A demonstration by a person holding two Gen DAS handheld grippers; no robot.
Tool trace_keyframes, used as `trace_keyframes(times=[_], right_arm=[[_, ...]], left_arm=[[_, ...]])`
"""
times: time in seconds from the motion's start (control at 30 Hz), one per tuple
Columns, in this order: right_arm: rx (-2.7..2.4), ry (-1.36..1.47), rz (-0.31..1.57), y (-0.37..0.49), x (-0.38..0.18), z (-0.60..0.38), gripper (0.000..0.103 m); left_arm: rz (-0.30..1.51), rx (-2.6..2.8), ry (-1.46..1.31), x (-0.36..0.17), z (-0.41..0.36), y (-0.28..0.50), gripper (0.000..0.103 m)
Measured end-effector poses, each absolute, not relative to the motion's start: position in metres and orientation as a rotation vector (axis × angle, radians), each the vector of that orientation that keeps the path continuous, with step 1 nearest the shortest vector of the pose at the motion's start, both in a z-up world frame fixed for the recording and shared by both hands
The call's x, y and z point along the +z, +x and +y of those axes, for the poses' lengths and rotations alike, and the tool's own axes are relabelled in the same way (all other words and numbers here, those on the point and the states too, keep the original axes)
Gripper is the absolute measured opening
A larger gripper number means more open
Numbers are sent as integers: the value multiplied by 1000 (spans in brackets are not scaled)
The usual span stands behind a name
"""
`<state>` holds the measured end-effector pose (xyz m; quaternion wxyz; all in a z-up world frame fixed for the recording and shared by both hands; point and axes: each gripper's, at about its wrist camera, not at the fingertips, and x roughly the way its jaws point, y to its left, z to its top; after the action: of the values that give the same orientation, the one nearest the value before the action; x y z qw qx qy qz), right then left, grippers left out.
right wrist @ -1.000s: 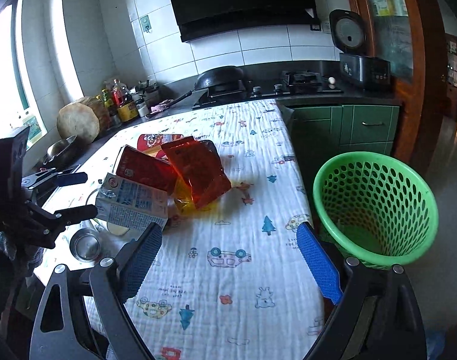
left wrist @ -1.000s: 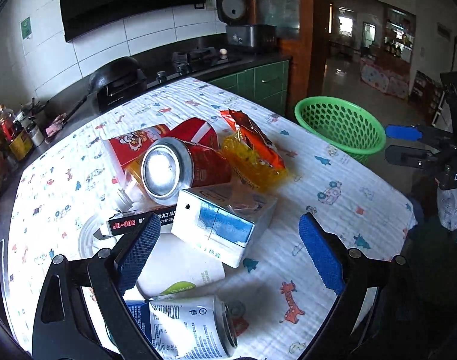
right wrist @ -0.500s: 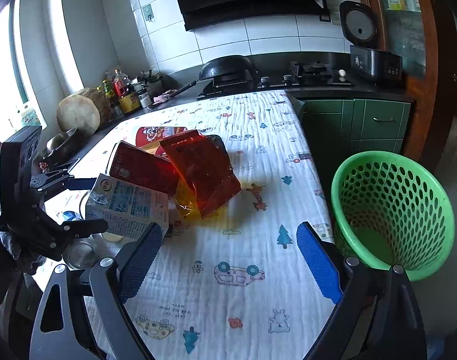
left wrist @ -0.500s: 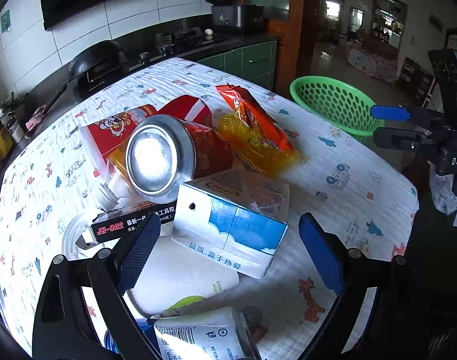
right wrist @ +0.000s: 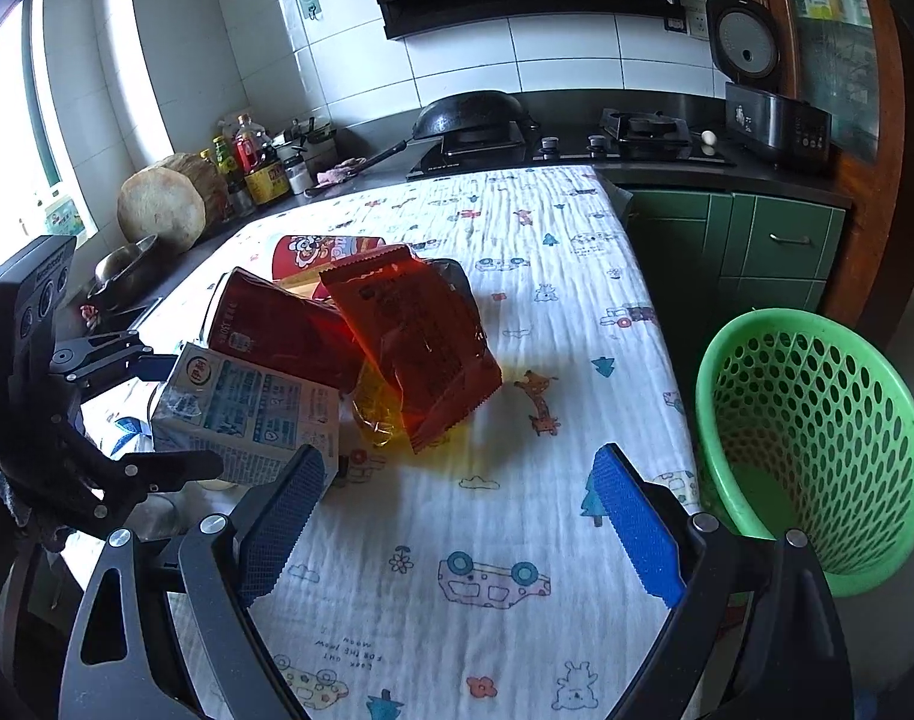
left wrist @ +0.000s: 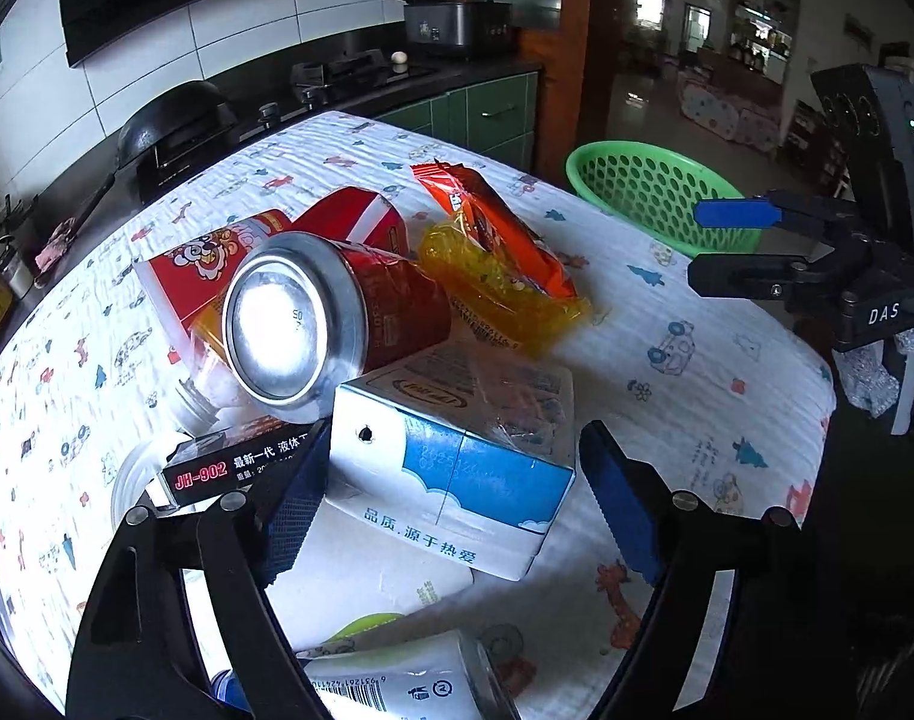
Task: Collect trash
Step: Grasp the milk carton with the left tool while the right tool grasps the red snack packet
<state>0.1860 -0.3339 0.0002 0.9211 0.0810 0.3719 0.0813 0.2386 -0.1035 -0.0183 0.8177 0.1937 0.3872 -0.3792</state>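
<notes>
A pile of trash lies on the patterned tablecloth [left wrist: 685, 372]: a blue-and-white milk carton [left wrist: 457, 462], a red can [left wrist: 330, 324] on its side, an orange snack bag [left wrist: 493, 222], a red carton [left wrist: 204, 270] and a white can [left wrist: 408, 684] at the bottom edge. My left gripper [left wrist: 450, 498] is open, its pads either side of the milk carton, apart from it. My right gripper [right wrist: 457, 528] is open and empty above the cloth, in front of the snack bag [right wrist: 414, 330] and milk carton [right wrist: 246, 408].
A green mesh basket [right wrist: 817, 438] stands off the table's right edge; it also shows in the left wrist view [left wrist: 649, 192]. A black box labelled JH-902 [left wrist: 228, 468] lies by the carton. Behind are a counter with a wok [right wrist: 469, 114], stove and bottles [right wrist: 246, 162].
My left gripper has moved forward and down until its open pads flank the milk carton. My right gripper has moved closer to the pile over the cloth.
</notes>
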Motion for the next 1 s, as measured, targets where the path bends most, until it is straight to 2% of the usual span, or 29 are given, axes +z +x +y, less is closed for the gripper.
trace_keyframes(times=[0.03, 0.43, 0.73, 0.83, 1.0], right_arm=[[170, 168, 768, 189, 0, -334, 88], [245, 145, 793, 236, -7, -319, 88], [286, 105, 820, 282, -19, -309, 84], [300, 109, 841, 293, -25, -308, 80], [330, 147, 861, 297, -32, -310, 65]], left_arm=[[823, -804, 414, -18, -103, 239, 76], [799, -798, 391, -10, -99, 230, 71], [797, -794, 361, -8, -90, 231, 70], [797, -792, 363, -7, -89, 231, 70], [795, -789, 363, -7, -91, 230, 70]])
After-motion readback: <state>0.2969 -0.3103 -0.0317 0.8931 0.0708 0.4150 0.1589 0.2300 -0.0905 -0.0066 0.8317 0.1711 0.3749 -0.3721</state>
